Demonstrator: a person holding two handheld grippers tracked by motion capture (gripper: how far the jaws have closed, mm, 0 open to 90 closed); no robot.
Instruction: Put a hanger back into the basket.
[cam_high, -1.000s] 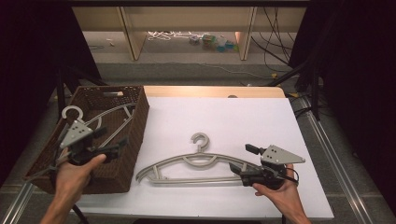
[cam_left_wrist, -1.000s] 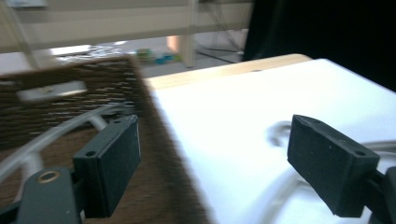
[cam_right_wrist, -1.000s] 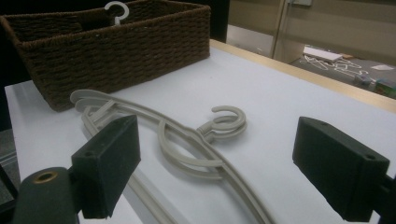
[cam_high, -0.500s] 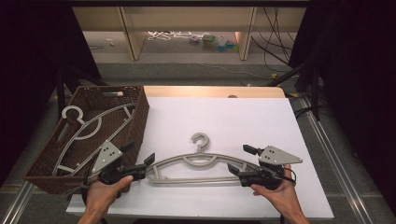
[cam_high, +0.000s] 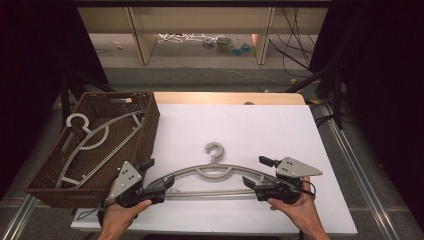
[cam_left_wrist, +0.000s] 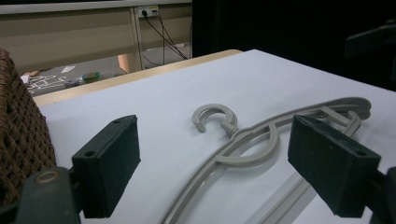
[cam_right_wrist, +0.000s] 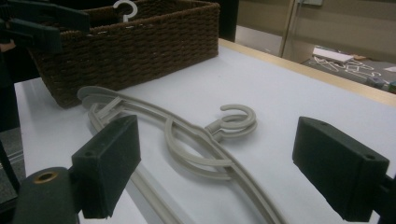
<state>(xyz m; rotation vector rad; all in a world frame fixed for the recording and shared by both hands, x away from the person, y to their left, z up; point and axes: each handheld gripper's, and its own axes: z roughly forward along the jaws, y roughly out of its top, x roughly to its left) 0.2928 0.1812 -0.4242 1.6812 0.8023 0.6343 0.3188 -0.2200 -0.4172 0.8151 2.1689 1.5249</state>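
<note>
- Both grippers sit low in the high view: the left gripper at the hanger's left end, the right gripper at its right end, each with jaws spread and pinching nothing.
- Between them the grey hanger lies flat on the white surface, lower middle of the frame, hook pointing toward the top.
- Each gripper view looks along its own open jaws, with the hanger's arm running between them near the bottom edge.
- At the left of the high view a brown wicker basket holds another hanger, so the work looks like moving hangers into it.
- The step in hand seems to be the approach to a two-ended grasp.
- Next, each gripper would need to close on its end of the hanger, then lift level and carry it left over the basket rim.
</note>
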